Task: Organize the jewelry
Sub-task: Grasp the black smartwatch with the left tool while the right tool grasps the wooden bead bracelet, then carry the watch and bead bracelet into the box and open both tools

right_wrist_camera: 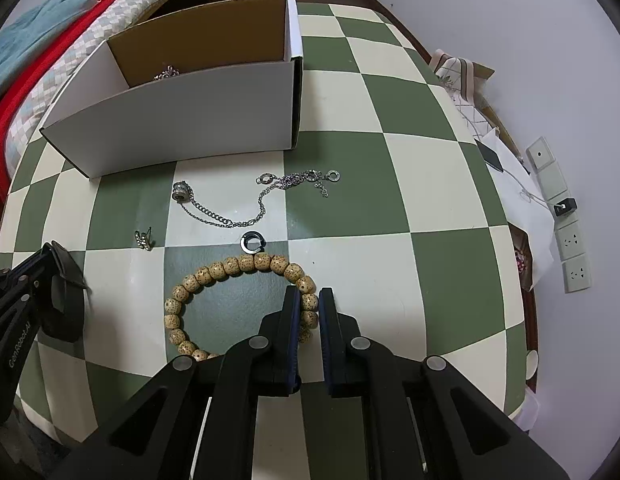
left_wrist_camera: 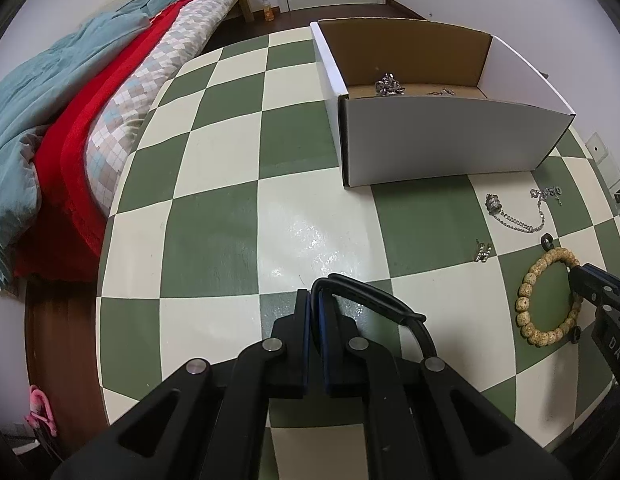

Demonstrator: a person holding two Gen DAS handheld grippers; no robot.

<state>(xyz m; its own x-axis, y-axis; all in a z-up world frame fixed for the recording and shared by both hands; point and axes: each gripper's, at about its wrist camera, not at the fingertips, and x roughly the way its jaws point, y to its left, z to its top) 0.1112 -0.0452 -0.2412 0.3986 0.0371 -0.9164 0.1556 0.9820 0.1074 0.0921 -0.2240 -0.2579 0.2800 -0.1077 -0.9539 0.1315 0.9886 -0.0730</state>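
Note:
A white cardboard box (left_wrist_camera: 442,140) (right_wrist_camera: 182,120) stands on the round checkered table and holds silver jewelry (left_wrist_camera: 388,86). My left gripper (left_wrist_camera: 314,296) is shut on a black strap (left_wrist_camera: 374,300) above the table's middle; it shows in the right wrist view (right_wrist_camera: 58,276). My right gripper (right_wrist_camera: 310,300) is shut on a wooden bead bracelet (right_wrist_camera: 238,266) (left_wrist_camera: 550,300) that lies on the table. A silver chain with a charm (right_wrist_camera: 222,212) (left_wrist_camera: 514,216), a black ring (right_wrist_camera: 252,242) (left_wrist_camera: 547,241) and a small sparkly earring (right_wrist_camera: 144,239) (left_wrist_camera: 483,251) lie between bracelet and box.
A second silver chain with rings (right_wrist_camera: 302,178) lies right of the first. A bed with red and teal blankets (left_wrist_camera: 70,120) is beyond the table's left edge. Wall sockets (right_wrist_camera: 570,240) and papers (right_wrist_camera: 510,184) are at the right.

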